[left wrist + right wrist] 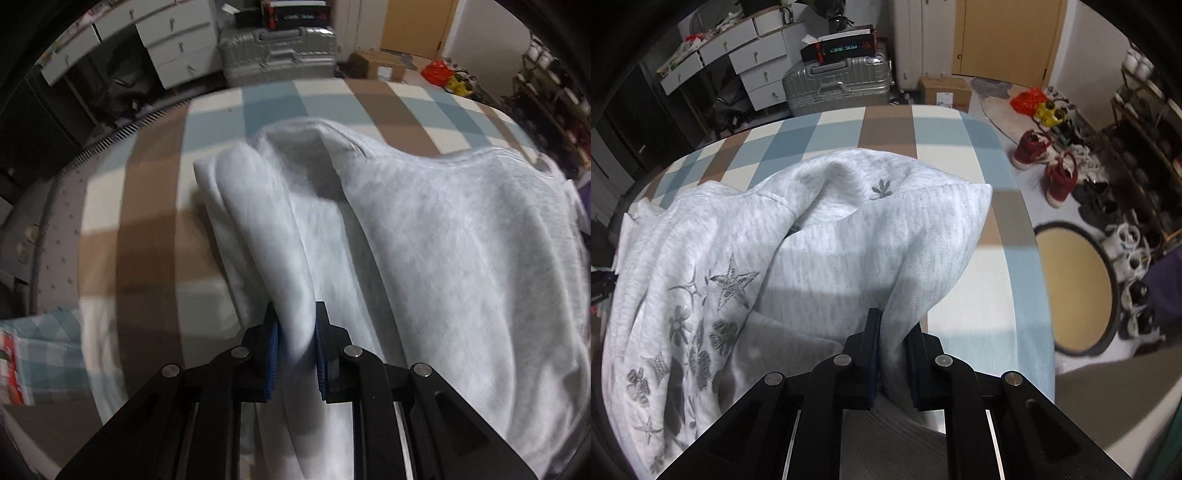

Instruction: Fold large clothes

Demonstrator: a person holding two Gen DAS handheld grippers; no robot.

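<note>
Here the left gripper (297,332) is clamped on a thick fold of the pale grey garment (424,236), its blue pads (272,354) pressing the cloth from both sides. The right gripper (894,332) pinches another bunched edge of the same garment (849,240) between its closed fingers. The garment, stitched with grey stars and flowers (733,284), is draped in loose folds over the checked bedcover (886,129). Beyond the bed stand a silver suitcase (836,86) and white drawers (757,62).
</note>
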